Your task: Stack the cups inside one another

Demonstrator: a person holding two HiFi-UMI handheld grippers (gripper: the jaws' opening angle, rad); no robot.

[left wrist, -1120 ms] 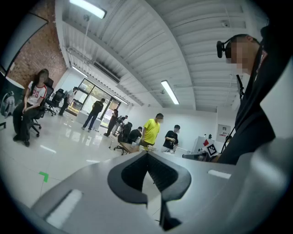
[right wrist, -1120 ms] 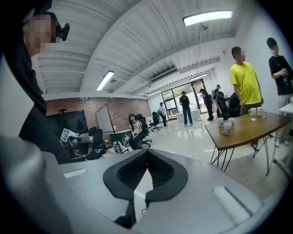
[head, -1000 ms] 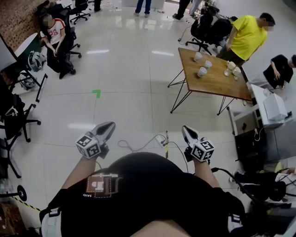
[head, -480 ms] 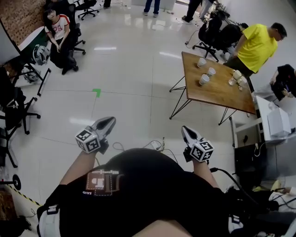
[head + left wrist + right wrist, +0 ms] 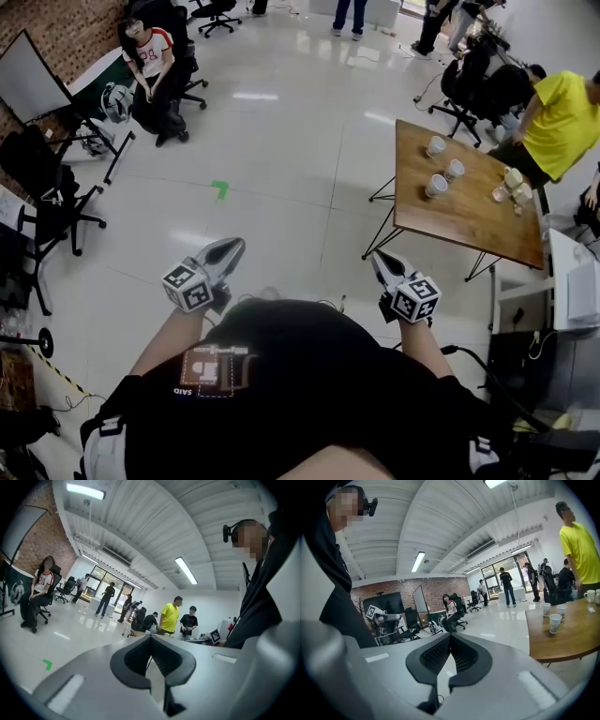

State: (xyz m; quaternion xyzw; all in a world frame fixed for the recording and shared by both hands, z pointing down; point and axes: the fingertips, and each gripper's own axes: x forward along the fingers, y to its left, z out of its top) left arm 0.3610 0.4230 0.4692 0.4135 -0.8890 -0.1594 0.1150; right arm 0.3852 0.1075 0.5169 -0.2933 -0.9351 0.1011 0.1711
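Note:
Several white cups stand on a wooden table ahead at the right: three near its left side and a cluster at its far edge. The right gripper view has the table at the right, with cups on it. My left gripper and right gripper are held in front of my body over the floor, well short of the table. Both are shut and empty, and their jaws meet in the left gripper view and the right gripper view.
A person in a yellow shirt stands at the table's far side. Office chairs and a seated person line the left wall. A white unit stands at the right behind the table. Polished floor lies between me and the table.
The table and cups have come nearer and shifted right in the head view as I moved over the floor. Both grippers stay shut and empty in front of me.

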